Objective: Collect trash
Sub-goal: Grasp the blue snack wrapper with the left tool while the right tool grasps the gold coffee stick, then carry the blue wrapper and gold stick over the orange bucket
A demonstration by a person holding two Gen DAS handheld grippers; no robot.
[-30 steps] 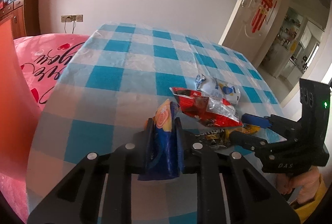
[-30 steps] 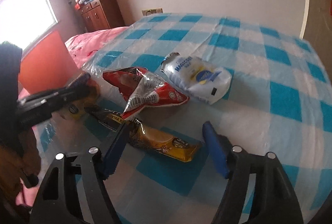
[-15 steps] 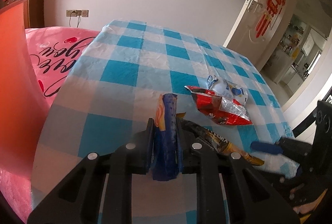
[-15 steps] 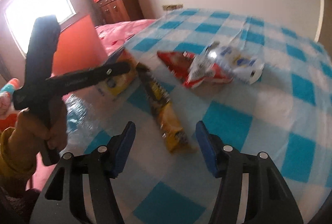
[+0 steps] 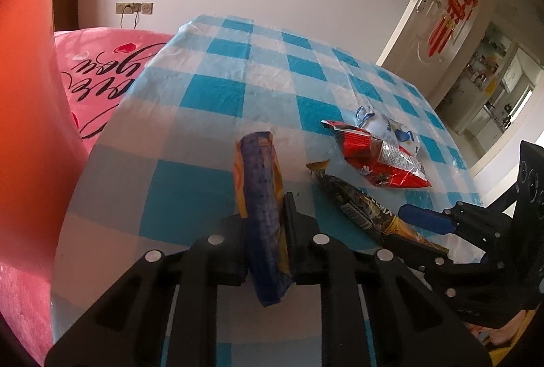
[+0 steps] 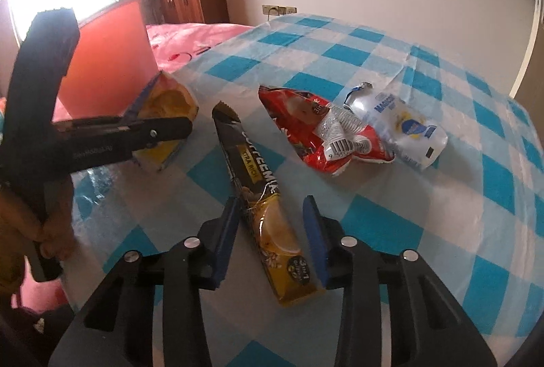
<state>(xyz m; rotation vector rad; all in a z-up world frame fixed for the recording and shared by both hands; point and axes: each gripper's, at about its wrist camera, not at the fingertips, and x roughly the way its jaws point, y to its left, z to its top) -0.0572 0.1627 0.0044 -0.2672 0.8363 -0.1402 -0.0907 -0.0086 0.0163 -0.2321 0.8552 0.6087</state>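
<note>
My left gripper is clenched on a flattened yellow-and-blue foil snack packet, held on edge just above the blue-and-white checked plastic tablecloth. My right gripper is closing around a long black-and-gold foil coffee-mix sachet; the sachet lies flat on the tablecloth between the blue pads, which don't look to be pressing on it yet.

Further back on the tablecloth from the sachet: a crumpled red foil wrapper, and a white-and-blue plastic pouch touching the red wrapper's far side. Off the tablecloth's left edge stands an orange plastic bin wall, likely where the trash goes.

Risks, my guess:
- The sachet lies angled across the jaws, so the pads may catch only one edge and it may pivot or slip out when lifted.
- Thin foil lying flat could let the pads skid over it or snag the tablecloth and drag it.
- The two grippers are near each other, so they could bump and knock the packet loose.
</note>
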